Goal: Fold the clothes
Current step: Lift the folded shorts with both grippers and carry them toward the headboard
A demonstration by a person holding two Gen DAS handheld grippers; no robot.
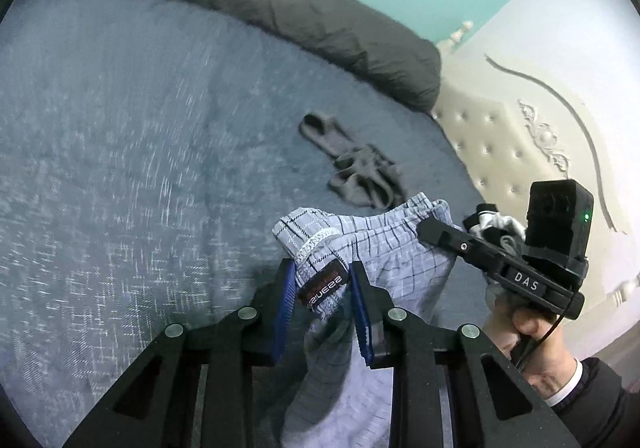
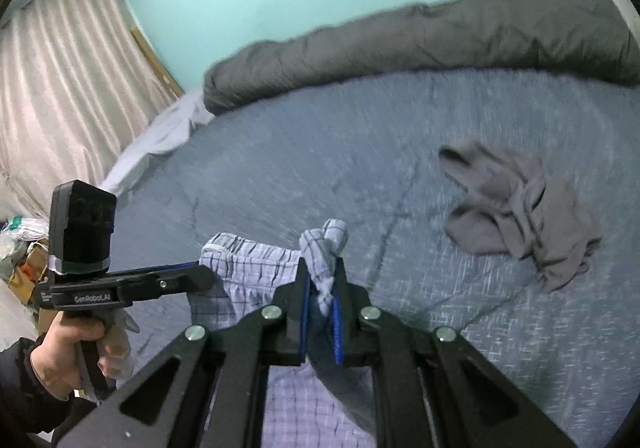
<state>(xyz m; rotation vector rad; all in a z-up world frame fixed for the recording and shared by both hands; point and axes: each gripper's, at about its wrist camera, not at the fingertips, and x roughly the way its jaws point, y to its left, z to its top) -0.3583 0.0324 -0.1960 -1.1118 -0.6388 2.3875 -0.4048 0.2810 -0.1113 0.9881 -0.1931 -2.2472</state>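
Your left gripper pinches the waistband of the plaid shorts, and your right gripper clamps a bunched corner of them. The shorts hang between both, lifted off the blue bedspread. A crumpled grey garment lies at two o'clock from your right gripper.
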